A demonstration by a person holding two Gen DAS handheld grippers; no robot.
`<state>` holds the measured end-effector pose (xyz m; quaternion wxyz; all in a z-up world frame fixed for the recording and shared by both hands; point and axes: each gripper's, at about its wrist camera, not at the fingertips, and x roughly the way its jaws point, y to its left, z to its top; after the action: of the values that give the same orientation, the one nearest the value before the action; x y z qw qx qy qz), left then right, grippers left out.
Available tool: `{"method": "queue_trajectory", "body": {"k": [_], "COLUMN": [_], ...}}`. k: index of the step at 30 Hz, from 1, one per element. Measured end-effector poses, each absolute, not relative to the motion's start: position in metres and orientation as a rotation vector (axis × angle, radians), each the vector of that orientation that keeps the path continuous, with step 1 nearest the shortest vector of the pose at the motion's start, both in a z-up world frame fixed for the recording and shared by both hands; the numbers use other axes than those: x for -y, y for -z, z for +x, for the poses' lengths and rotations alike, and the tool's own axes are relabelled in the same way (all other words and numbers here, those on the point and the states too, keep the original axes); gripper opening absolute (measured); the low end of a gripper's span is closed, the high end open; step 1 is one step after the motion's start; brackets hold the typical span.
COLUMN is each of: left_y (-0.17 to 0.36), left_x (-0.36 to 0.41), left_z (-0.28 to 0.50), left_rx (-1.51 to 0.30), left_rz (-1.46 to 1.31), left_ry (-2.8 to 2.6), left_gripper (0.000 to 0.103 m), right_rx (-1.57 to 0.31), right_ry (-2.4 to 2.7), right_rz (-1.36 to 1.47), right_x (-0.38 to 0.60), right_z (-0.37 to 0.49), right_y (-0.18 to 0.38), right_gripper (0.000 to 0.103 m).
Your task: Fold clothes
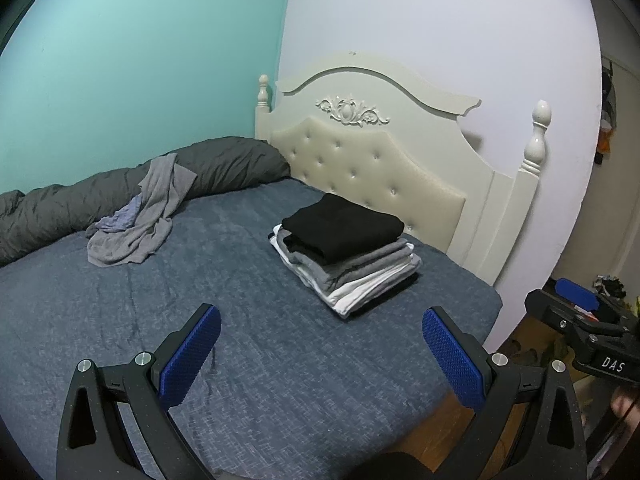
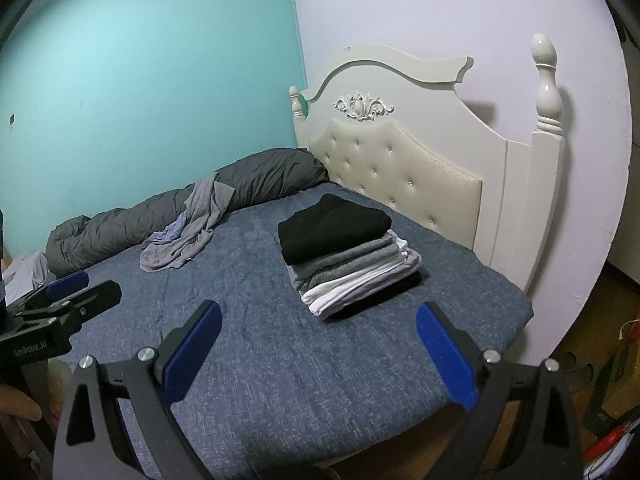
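Two hand-held grippers are hovering over the bed [image 1: 280, 360]: the left hand-held gripper [image 1: 320, 354] and the right hand-held gripper [image 2: 318, 354], both spread wide and gripping nothing. One folded stack [image 1: 346, 250], black piece on top, is sitting near the headboard [image 1: 380, 160]. One crumpled grey garment [image 1: 140, 220] is lying against the dark duvet [image 1: 120, 188]. Lettering is reading "DAS" and "GenRobot.AI".

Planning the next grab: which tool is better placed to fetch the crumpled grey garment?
Probably left. The grey garment lies toward the bed's left side; the open left tool sits nearer than the right tool.
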<state>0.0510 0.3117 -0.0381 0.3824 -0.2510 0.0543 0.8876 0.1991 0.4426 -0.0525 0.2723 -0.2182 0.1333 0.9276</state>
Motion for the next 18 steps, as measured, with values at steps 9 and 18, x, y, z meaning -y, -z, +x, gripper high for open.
{"method": "queue_trajectory", "body": {"k": [9,18], "left_y": [0.0391,0.0428], "left_x": [-0.3124,-0.3123], "left_z": [0.0534,0.0527], "left_rx": [-0.146,-0.153], "left_rz": [-0.629,-0.65], "left_ry": [-2.255,-2.255], "left_gripper": [0.103,0.103], "right_rx": [-0.352,-0.353], "right_ry": [-2.501,-2.499], "right_rz": [-0.589,-0.597], "right_x": [-0.4394,-0.4377], "right_z": [0.1982,0.1975], "right_y": [0.0532,0.0559], "right_gripper": [0.098,0.098]}}
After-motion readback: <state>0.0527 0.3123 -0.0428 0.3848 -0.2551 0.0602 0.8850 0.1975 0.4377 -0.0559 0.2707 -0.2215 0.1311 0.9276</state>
